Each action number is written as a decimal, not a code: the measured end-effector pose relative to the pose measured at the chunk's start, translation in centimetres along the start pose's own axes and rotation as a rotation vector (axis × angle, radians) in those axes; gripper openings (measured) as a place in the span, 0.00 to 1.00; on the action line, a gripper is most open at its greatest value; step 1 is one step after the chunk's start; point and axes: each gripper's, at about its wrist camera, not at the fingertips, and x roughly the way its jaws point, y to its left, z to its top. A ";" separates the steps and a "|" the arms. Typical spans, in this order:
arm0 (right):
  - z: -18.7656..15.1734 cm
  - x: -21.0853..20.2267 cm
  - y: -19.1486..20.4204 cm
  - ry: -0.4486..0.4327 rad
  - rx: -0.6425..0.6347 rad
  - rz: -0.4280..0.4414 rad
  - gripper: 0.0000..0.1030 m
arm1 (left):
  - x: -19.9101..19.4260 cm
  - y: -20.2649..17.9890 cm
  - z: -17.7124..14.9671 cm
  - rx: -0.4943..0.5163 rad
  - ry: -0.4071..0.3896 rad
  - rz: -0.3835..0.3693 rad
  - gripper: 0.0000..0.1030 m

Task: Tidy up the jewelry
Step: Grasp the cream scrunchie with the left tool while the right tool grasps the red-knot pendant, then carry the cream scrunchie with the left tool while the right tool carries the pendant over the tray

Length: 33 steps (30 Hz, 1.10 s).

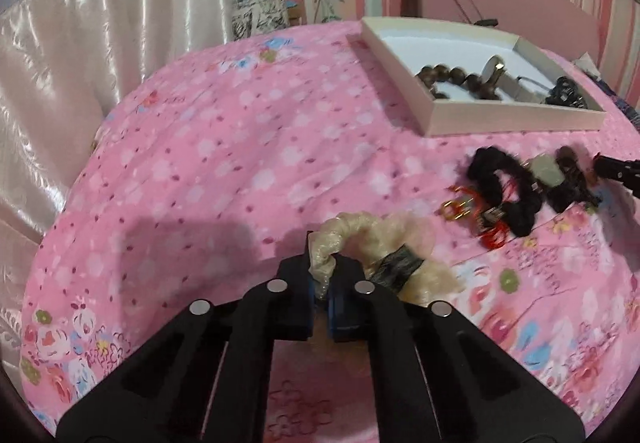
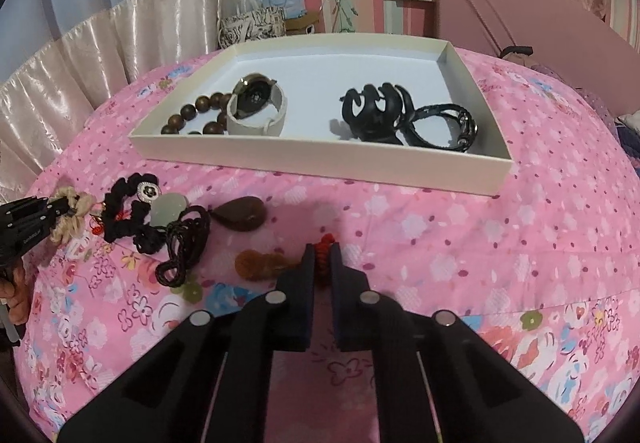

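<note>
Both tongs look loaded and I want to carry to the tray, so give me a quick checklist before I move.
1. Left tongs shut on cream scrunchie: ok.
2. Right tongs shut on red cord: ok.
3. Whether the amber pendant hangs from that cord: cannot tell.
4. Bare space in tray, between watch and claw clip: ok.
5. Everything off the bedspread: not ok; black scrunchie, pale stone and brown pendant remain.

Both wrist views low over bed, facing, sharing white tray (image 1: 516,119)
</note>
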 end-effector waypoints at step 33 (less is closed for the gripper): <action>11.4 3.0 -2.4 -0.174 0.067 0.024 0.06 | 8.1 -11.2 14.5 -0.039 -0.144 -0.163 0.01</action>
